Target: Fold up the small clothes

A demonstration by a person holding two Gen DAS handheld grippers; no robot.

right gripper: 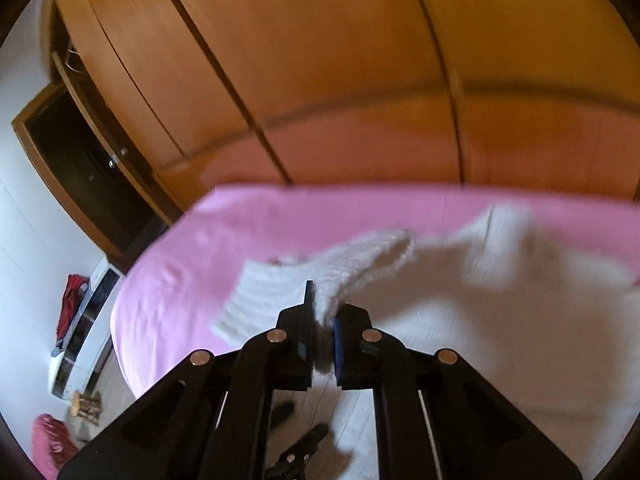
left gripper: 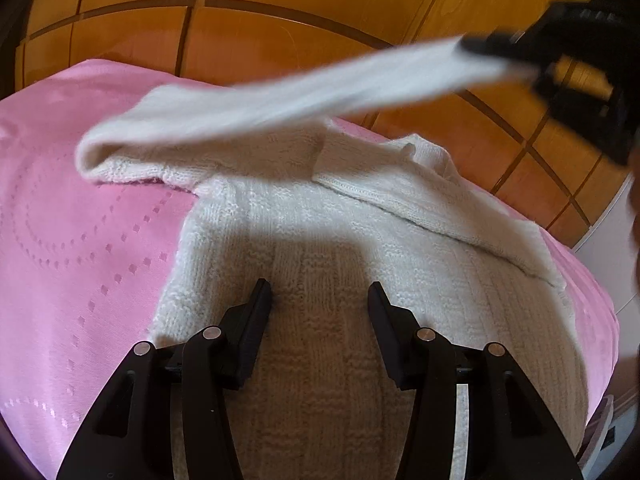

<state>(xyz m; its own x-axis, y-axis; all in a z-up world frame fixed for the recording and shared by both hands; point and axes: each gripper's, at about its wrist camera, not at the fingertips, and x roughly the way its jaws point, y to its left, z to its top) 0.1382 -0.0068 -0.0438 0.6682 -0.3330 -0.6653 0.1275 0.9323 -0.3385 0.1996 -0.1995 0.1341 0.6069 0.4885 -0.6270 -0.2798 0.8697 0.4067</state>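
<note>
- Lying spread across the pink bed cover (left gripper: 72, 240), the white knitted sweater (left gripper: 320, 248) fills the middle of the left wrist view, its body running from 6 o'clock up to the centre.
- The left tongs (left gripper: 320, 292) sit low over the sweater's body, fingers well apart with nothing between them; whether the tips touch the knit cannot be told.
- One sleeve (left gripper: 280, 100) is lifted off the cover and stretched toward 2 o'clock, blurred, where the right tongs (left gripper: 520, 64) hold its end.
- The other sleeve (left gripper: 440, 200) lies folded across the sweater toward 3 o'clock.
- In the right wrist view the right tongs (right gripper: 324, 320) are clamped on the sleeve's cuff (right gripper: 360, 272), the white knit bunched between the two fingers.
- Beyond them the sweater (right gripper: 480, 320) spreads toward 3 o'clock on the pink cover (right gripper: 180, 280).
- An orange-brown wooden wardrobe (right gripper: 320, 60) stands behind the bed in both views.
- At 9 o'clock in the right wrist view, a low white shelf unit (right gripper: 84, 332) stands beside the bed with something red (right gripper: 70, 304) on it.
</note>
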